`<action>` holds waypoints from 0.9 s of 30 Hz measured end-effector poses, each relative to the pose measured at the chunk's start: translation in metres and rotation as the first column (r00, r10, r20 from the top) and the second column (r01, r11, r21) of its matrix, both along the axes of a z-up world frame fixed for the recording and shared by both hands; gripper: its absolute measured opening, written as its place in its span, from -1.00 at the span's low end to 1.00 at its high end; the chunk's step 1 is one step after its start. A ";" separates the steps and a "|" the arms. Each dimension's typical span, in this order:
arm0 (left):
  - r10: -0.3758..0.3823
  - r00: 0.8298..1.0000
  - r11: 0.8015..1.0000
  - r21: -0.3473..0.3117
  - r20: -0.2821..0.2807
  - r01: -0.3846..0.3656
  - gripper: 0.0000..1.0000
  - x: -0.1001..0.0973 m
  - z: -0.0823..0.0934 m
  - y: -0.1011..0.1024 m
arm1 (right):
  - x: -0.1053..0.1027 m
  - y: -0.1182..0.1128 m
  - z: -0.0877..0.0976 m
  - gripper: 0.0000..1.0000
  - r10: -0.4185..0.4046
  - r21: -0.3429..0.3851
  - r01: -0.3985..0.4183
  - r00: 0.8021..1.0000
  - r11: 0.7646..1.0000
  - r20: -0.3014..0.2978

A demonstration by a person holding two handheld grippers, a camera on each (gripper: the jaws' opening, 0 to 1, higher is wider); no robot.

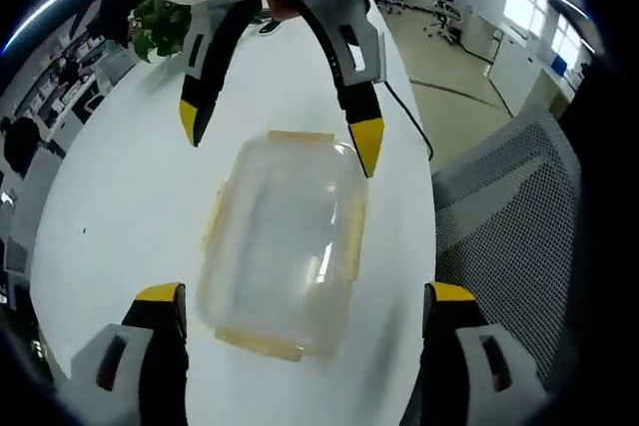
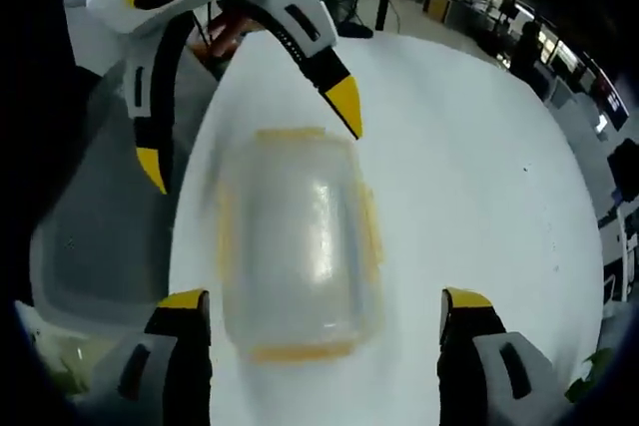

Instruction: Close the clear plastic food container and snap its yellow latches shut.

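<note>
A clear plastic food container (image 1: 285,246) (image 2: 298,246) lies on the white table with its lid on. Yellow latches (image 1: 349,236) (image 2: 371,231) run along all its sides. My left gripper (image 1: 305,311) is open, its yellow-tipped jaws standing wide on either side of the container's near end. My right gripper (image 2: 324,314) is open too, jaws spread either side of the container's opposite end. Each gripper shows in the other's view across the container: the right gripper (image 1: 280,132) and the left gripper (image 2: 250,137), both with jaws apart. Nothing is held.
The white oval table (image 1: 120,197) (image 2: 479,167) carries the container. A grey mesh office chair (image 1: 519,216) (image 2: 95,216) stands close to the table's edge. A green plant (image 1: 160,27) sits at the far end, and a black cable (image 1: 409,122) trails off the table.
</note>
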State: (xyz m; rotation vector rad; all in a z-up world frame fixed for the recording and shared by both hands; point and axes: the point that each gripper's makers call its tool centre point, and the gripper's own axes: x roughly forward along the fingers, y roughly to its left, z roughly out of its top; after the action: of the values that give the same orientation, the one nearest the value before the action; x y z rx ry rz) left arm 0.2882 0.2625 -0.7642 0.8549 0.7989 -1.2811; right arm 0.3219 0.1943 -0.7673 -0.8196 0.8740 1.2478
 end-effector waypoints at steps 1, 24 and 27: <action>-0.004 1.000 1.000 0.009 -0.001 0.004 0.98 0.001 -0.002 0.000 | -0.001 0.001 -0.001 0.93 0.001 0.001 -0.001 1.000 1.000 -0.003; -0.083 0.996 0.986 0.146 0.031 0.077 0.83 0.022 -0.029 -0.005 | -0.013 -0.002 -0.028 0.71 0.087 -0.122 -0.082 0.996 0.989 0.033; -0.113 0.993 0.980 0.170 0.044 0.104 0.83 0.024 -0.034 -0.006 | -0.014 -0.002 -0.030 0.68 0.091 -0.117 -0.086 0.995 0.989 0.036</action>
State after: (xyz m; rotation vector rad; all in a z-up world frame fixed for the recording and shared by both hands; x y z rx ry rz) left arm 0.3127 0.2568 -0.7978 1.0760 0.8359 -1.2936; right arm 0.3084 0.1925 -0.7968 -0.9822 0.8909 1.2624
